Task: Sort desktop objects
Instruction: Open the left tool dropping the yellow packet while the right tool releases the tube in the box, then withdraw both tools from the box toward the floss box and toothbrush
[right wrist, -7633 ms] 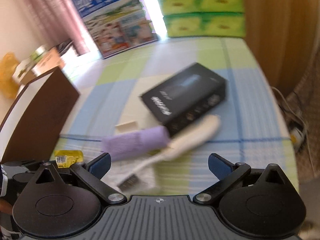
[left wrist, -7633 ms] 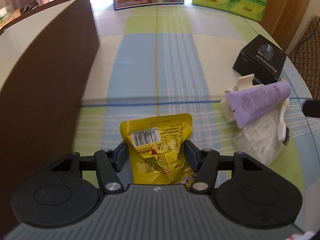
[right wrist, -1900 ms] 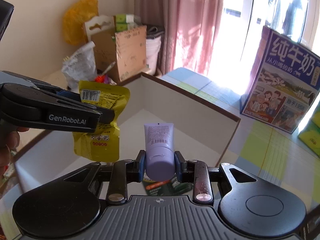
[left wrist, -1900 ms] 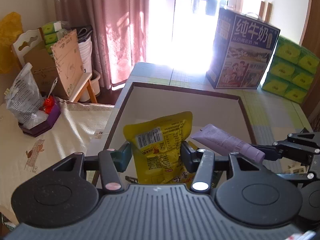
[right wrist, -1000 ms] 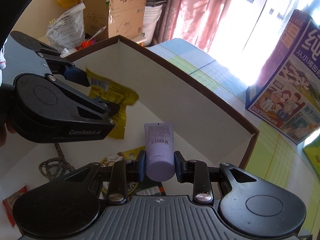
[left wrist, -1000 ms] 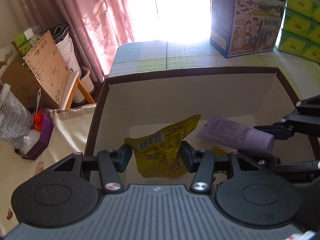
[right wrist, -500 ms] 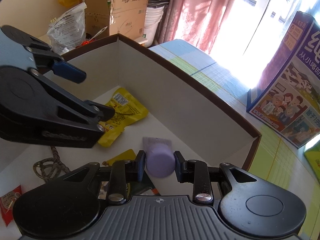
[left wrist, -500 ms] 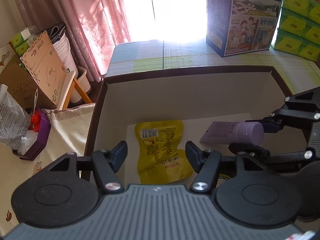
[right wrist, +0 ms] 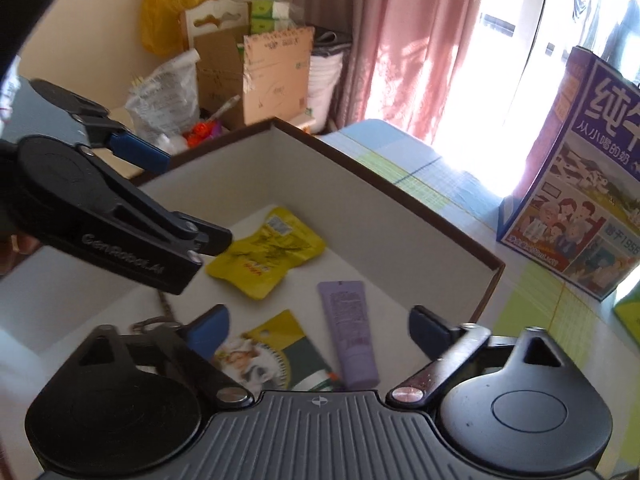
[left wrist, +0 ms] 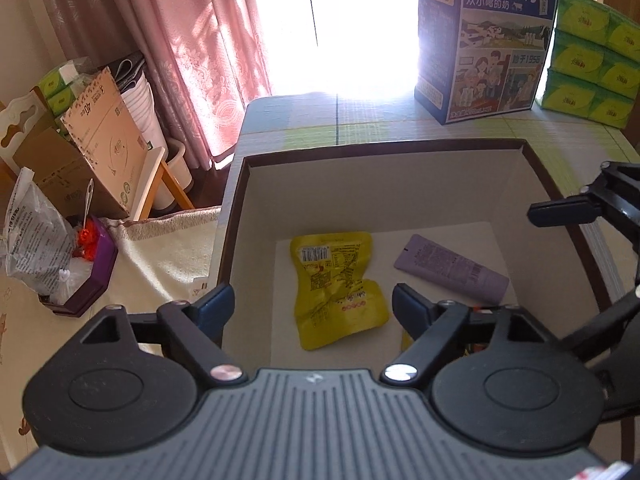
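Note:
A yellow snack packet point(left wrist: 335, 285) lies flat on the white floor of the brown-rimmed box point(left wrist: 384, 148). A purple tube point(left wrist: 452, 274) lies to its right in the box. My left gripper point(left wrist: 312, 306) is open and empty above the box's near side. My right gripper point(right wrist: 318, 330) is open and empty over the box; the tube point(right wrist: 352, 340) and the packet point(right wrist: 266, 258) lie below it. The left gripper shows at the left of the right wrist view point(right wrist: 160, 196). One right fingertip point(left wrist: 560, 214) shows at the right of the left wrist view.
A green and yellow packet point(right wrist: 276, 354) and a dark cord point(right wrist: 160, 320) also lie in the box. A blue milk carton point(left wrist: 486, 38) and green tissue packs point(left wrist: 592, 46) stand at the table's far side. Cardboard boxes point(left wrist: 96, 152) and bags stand off the table at left.
Both grippers opened and let go: the yellow packet and the purple tube dropped onto the box floor. Both grippers have since risen and opened wider.

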A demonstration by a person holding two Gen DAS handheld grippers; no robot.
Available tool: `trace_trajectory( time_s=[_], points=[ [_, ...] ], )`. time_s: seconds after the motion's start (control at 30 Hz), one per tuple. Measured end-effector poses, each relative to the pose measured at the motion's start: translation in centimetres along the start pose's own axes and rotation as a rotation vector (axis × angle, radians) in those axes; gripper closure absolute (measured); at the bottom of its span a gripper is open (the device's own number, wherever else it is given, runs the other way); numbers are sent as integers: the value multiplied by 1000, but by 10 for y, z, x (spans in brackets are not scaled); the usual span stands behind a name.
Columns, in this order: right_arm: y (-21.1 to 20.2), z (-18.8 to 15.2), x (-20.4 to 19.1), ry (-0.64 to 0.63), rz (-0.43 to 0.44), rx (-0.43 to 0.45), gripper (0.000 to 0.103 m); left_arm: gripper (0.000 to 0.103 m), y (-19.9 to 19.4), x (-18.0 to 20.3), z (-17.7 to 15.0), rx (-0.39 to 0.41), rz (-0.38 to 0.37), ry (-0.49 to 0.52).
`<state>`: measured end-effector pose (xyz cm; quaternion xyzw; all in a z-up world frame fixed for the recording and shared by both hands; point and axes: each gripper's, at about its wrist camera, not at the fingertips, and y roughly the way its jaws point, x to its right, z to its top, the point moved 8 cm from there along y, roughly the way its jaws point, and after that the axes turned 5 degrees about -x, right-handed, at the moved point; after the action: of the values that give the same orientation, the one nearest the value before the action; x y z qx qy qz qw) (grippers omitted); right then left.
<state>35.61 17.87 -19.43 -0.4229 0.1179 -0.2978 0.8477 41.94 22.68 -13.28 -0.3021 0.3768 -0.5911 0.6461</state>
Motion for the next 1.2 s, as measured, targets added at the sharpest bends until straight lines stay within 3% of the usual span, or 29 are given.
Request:
trace_trajectory(
  time_s=[0.4,0.67,1.2],
  points=[
    [-64,-19,-14,61,-46,72,2,8,-60,4,-35,31,-7,-26],
    [-93,-32,-29,134,-24,92,2,7,-108,-2,-61,59,-19,-114],
    [-148,-74,-56,163,13,95,2,6,-165,35,-112,78,-26,-124]
  ],
)
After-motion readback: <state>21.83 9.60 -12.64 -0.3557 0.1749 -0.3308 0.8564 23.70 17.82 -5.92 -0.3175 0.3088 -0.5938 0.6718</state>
